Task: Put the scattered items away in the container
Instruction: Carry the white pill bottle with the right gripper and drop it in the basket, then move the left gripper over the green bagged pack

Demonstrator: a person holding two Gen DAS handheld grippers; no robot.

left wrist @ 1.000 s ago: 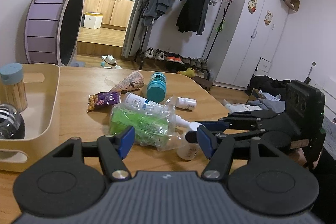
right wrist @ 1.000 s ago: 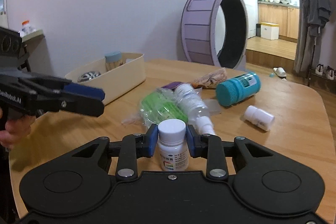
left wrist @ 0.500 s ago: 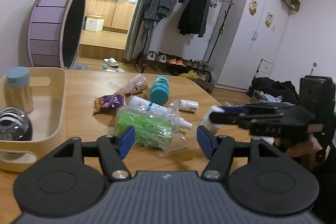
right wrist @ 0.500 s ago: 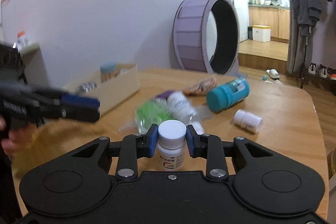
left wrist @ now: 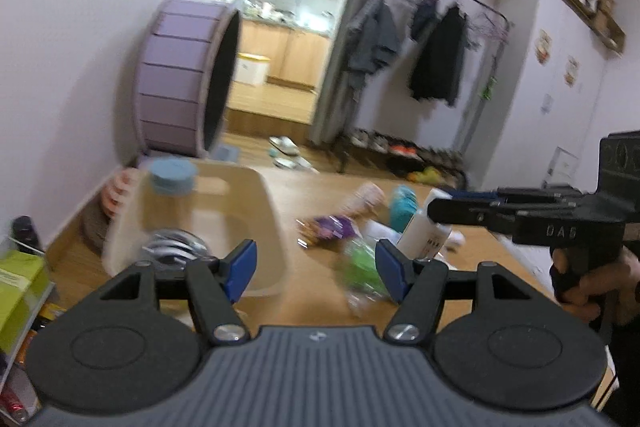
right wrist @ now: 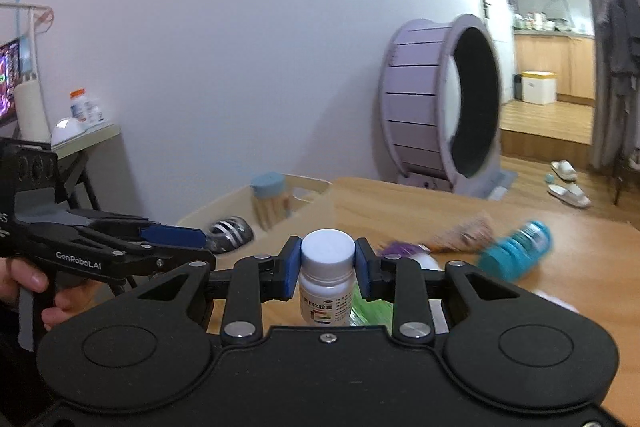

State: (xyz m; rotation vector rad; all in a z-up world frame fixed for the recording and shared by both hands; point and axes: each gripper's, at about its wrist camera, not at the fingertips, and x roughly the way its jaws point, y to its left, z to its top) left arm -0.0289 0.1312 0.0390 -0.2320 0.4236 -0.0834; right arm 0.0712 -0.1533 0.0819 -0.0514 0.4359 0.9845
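My right gripper (right wrist: pixel 327 269) is shut on the cap of a white pill bottle (right wrist: pixel 325 297), held upright above the wooden table. The same bottle (left wrist: pixel 424 233) shows in the left wrist view, hanging from the right gripper (left wrist: pixel 438 207). The cream container (right wrist: pixel 316 189) lies just beyond it, holding a blue-lidded jar (right wrist: pixel 267 199) and a striped ball (right wrist: pixel 230 229). My left gripper (left wrist: pixel 316 267) is open and empty, close to the container's near wall (left wrist: pixel 266 227). A green packet (left wrist: pixel 360 267), a purple packet (left wrist: pixel 328 227), a teal bottle (right wrist: pixel 516 251) and a patterned cone wrapper (right wrist: pixel 460 233) lie on the table.
A large purple wheel (right wrist: pixel 436 107) stands on the floor behind the table's far edge. A low shelf with a green box (left wrist: pixel 18 283) is at the left of the table. A side table (right wrist: pixel 86 137) with a small bottle stands by the wall. A hand (left wrist: pixel 588 291) grips the right tool.
The right gripper has lifted the white bottle off the table and carried it toward the container. Both views have swung left. The left gripper stayed open and moved nearer the container.
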